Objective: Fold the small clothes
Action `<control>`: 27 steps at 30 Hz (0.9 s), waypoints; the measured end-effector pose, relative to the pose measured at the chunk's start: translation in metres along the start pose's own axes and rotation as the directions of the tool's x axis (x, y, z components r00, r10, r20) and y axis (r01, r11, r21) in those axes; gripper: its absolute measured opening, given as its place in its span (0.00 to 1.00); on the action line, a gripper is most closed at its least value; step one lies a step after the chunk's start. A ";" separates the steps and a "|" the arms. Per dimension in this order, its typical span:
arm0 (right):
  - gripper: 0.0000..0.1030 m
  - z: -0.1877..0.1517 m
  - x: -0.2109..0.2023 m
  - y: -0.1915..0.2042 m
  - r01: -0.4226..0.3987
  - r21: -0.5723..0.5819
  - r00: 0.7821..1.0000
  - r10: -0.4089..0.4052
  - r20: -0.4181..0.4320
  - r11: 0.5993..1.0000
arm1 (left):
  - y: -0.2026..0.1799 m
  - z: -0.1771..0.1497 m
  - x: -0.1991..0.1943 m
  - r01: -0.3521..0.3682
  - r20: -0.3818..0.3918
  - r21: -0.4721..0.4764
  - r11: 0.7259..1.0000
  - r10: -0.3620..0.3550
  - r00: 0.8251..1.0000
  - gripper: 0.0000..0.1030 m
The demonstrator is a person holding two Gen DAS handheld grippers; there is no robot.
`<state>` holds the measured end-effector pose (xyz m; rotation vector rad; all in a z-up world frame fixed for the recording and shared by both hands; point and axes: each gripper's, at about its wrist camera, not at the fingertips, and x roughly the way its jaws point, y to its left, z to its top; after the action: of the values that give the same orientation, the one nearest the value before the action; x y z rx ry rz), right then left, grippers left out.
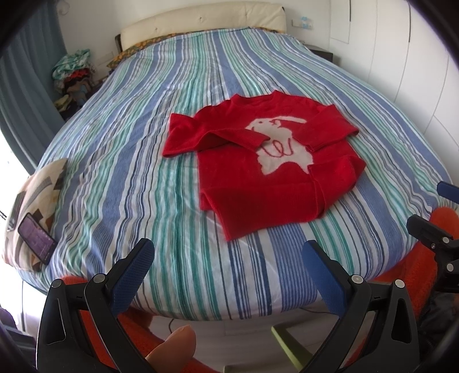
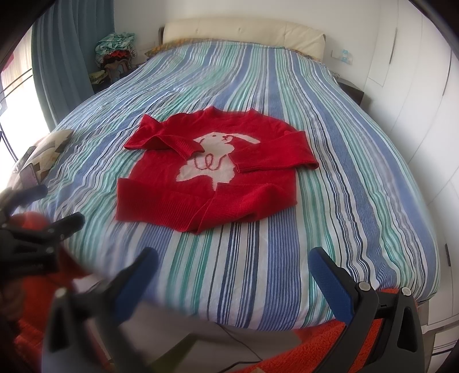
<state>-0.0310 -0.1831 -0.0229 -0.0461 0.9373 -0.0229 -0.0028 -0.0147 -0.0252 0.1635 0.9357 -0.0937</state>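
Note:
A small red sweater point(image 1: 258, 169) with a white rabbit on the front lies flat on the striped bed cover point(image 1: 143, 178), both sleeves folded in across the chest. It also shows in the right wrist view point(image 2: 206, 183). My left gripper point(image 1: 228, 255) is open and empty, held above the near edge of the bed, short of the sweater's hem. My right gripper point(image 2: 233, 262) is open and empty too, above the near edge. In the left wrist view the right gripper point(image 1: 430, 212) shows at the right edge. In the right wrist view the left gripper point(image 2: 54, 206) shows blurred at the left.
A patterned pillow point(image 1: 37, 195) with a phone point(image 1: 37, 238) on it lies at the bed's left edge. A pile of clothes point(image 1: 73, 77) stands by the blue curtain. A cream headboard point(image 1: 200, 25) is at the far end and white wardrobe doors point(image 2: 416, 100) on the right. An orange rug point(image 2: 312, 344) lies below.

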 end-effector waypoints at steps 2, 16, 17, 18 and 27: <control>1.00 0.000 0.000 0.000 -0.001 0.000 1.000 0.001 0.000 1.000 | 0.001 0.001 0.000 0.000 -0.002 -0.003 1.000 0.000 1.000 1.00; 1.00 -0.002 0.002 0.001 -0.004 0.004 1.000 0.004 -0.012 1.000 | 0.004 0.000 0.005 -0.003 -0.030 -0.024 1.000 0.002 1.000 1.00; 1.00 -0.002 0.003 0.000 -0.005 0.005 1.000 0.005 -0.014 1.000 | 0.005 0.000 0.006 -0.005 -0.033 -0.026 1.000 0.004 0.999 1.00; 1.00 -0.002 0.003 0.001 -0.006 0.006 1.000 0.006 -0.015 1.000 | 0.005 0.000 0.007 -0.011 -0.035 -0.027 1.000 0.010 0.999 1.00; 1.00 -0.002 0.004 0.000 -0.008 0.008 1.000 0.008 -0.020 1.000 | 0.007 -0.001 0.010 -0.014 -0.051 -0.037 0.999 0.012 0.999 1.00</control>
<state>-0.0300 -0.1835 -0.0269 -0.0346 0.9574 -0.0194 0.0037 -0.0081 -0.0331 0.1380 0.9862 -0.0604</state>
